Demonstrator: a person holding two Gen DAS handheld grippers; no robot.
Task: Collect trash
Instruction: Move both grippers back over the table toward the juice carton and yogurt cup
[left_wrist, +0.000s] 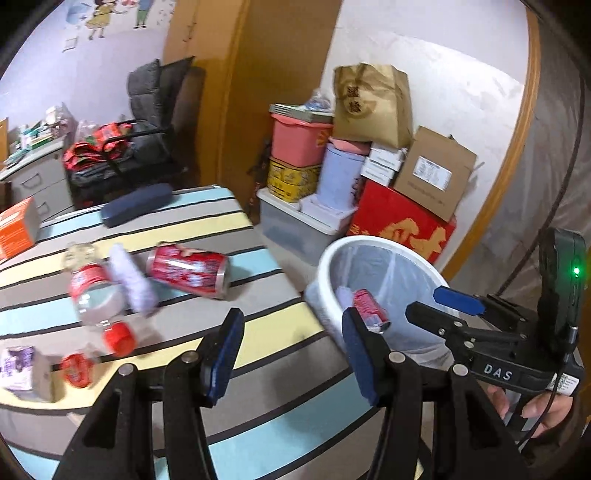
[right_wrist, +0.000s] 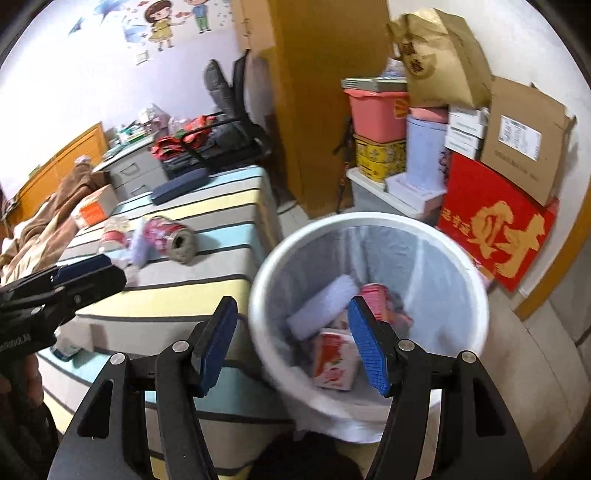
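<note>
A striped surface (left_wrist: 258, 354) in blue, yellow and grey bands, which may be a bed or a covered tabletop, fills the room's near side, with stacked boxes (left_wrist: 369, 173) against the wall beyond. The left gripper (left_wrist: 291, 354) has its fingers spread wide with nothing between them, hovering over the surface's right edge. Ahead and left of those fingers lies a crushed red can (left_wrist: 188, 271) on its side, long axis running left to right, top end toward the edge. Just left of it rest a purple-white roll (left_wrist: 133, 280) and a clear bottle (left_wrist: 94, 291) with its red cap (left_wrist: 119, 338) pointing toward the fingers. The right gripper (right_wrist: 291, 347) also has its fingers spread and empty, above the near rim of the white lined bin (right_wrist: 369, 229), which stands just beside the surface's edge and holds a carton (right_wrist: 334, 360), a roll and a can.
</note>
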